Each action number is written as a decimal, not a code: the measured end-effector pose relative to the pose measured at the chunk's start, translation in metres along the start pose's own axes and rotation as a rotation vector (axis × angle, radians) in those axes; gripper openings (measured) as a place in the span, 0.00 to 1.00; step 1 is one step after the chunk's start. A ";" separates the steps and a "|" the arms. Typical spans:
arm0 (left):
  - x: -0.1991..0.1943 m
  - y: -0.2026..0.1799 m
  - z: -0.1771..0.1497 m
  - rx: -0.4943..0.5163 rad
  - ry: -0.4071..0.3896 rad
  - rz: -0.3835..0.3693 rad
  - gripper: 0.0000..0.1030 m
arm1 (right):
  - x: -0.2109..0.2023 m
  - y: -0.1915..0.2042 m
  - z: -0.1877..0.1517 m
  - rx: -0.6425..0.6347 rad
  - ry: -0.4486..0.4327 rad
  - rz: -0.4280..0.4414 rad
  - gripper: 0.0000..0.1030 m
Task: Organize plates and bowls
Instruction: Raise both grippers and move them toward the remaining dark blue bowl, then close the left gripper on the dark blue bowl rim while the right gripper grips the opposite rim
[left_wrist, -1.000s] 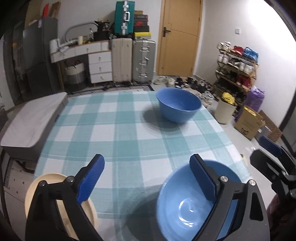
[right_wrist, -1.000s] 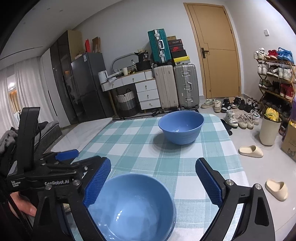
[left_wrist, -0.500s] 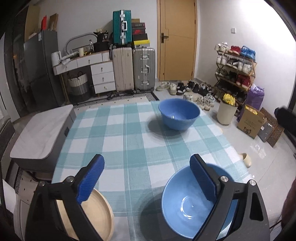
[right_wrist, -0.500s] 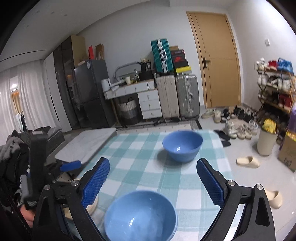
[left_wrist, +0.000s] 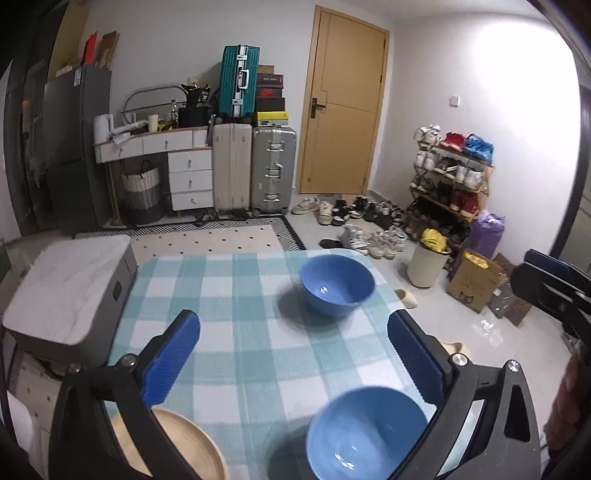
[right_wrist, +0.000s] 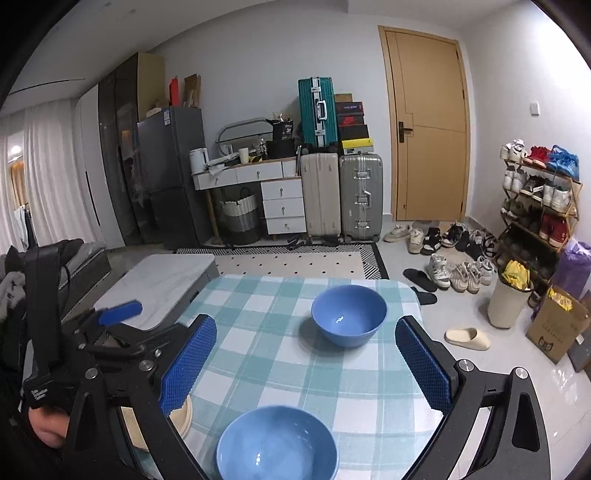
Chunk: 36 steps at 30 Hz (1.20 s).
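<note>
Two blue bowls stand on the table's teal checked cloth (left_wrist: 240, 332): one near its front edge (left_wrist: 365, 432) (right_wrist: 277, 443), one at the far right (left_wrist: 336, 286) (right_wrist: 349, 314). A cream plate (left_wrist: 177, 443) (right_wrist: 183, 413) lies at the front left, partly hidden behind gripper fingers. My left gripper (left_wrist: 293, 354) hangs above the table's front; its jaws are opening and nothing is between them. To its right, my right gripper (right_wrist: 306, 365) hovers open and empty above the near bowl.
A low grey marble-topped cabinet (left_wrist: 70, 288) adjoins the table's left side. Past the table's right edge the floor holds slippers (right_wrist: 467, 338), a cream bin (left_wrist: 424, 266), a cardboard box (left_wrist: 476, 280) and several shoes. Suitcases and drawers line the far wall.
Both grippers have risen well above the table, so the bowls and plate sit lower and smaller in view. The bowls and plate have not moved.
</note>
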<state>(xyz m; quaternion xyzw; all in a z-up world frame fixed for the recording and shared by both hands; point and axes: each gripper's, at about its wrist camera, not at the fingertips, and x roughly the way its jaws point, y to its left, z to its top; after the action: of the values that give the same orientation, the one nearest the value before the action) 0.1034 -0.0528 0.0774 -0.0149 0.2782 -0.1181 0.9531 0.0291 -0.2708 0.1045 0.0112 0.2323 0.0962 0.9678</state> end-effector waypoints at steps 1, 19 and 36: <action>0.006 -0.001 0.005 0.012 0.007 0.007 1.00 | 0.005 -0.001 0.006 0.008 0.010 0.009 0.96; 0.218 -0.017 0.036 0.119 0.300 -0.011 0.99 | 0.183 -0.104 0.043 0.169 0.176 0.059 0.96; 0.341 -0.042 0.015 0.141 0.483 -0.051 0.99 | 0.328 -0.176 -0.023 0.279 0.392 0.036 0.96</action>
<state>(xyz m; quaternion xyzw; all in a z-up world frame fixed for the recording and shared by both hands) 0.3808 -0.1739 -0.0856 0.0735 0.4886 -0.1613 0.8543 0.3371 -0.3814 -0.0748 0.1300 0.4266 0.0806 0.8914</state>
